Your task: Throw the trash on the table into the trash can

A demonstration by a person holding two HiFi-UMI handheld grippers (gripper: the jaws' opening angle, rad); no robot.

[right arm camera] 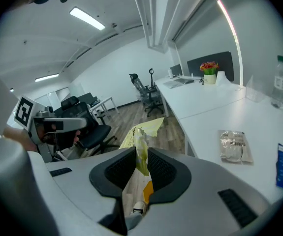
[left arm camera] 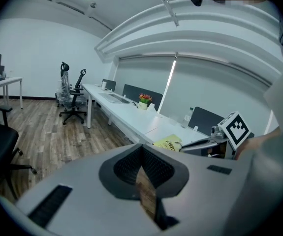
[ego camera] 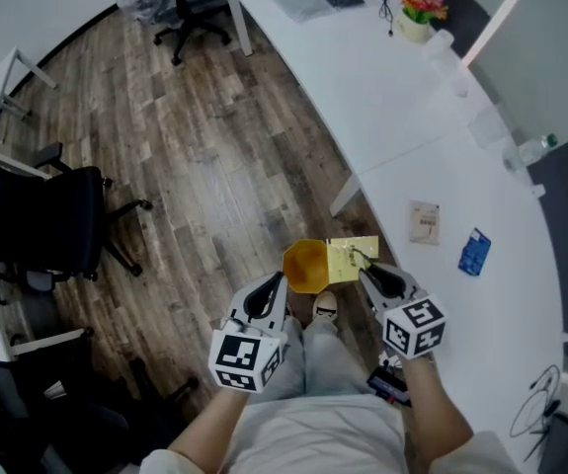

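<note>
The right gripper (right arm camera: 140,154), closest to the lens in its own view, has its jaws narrowed onto one crumpled yellow wrapper (right arm camera: 148,127). The wrapper is pinched between the pads, and its free end sticks up and out past the fingertips. From the head view, that wrapper hangs over the floor-side edge of the white table (ego camera: 402,97), just beside the rim of a single orange trash can (ego camera: 305,265) that stands on the wood floor against that edge. The left gripper (left arm camera: 142,151) is one of two in all. It is held beside the right one on the far side of the can from the table. Its jaws are drawn together at the tips with nothing between them, and only floor shows through the slit behind. One shoe (ego camera: 325,309) of the person shows just below the can. Farther out, two more pieces of trash lie flat on the table. A beige packet (ego camera: 424,222) sits near the floor-side edge, just beyond the right gripper. A blue packet (ego camera: 474,252) lies close beside it, toward the wall-side edge. One pot of flowers (ego camera: 420,8) stands well apart from them, toward the table's far end.
</note>
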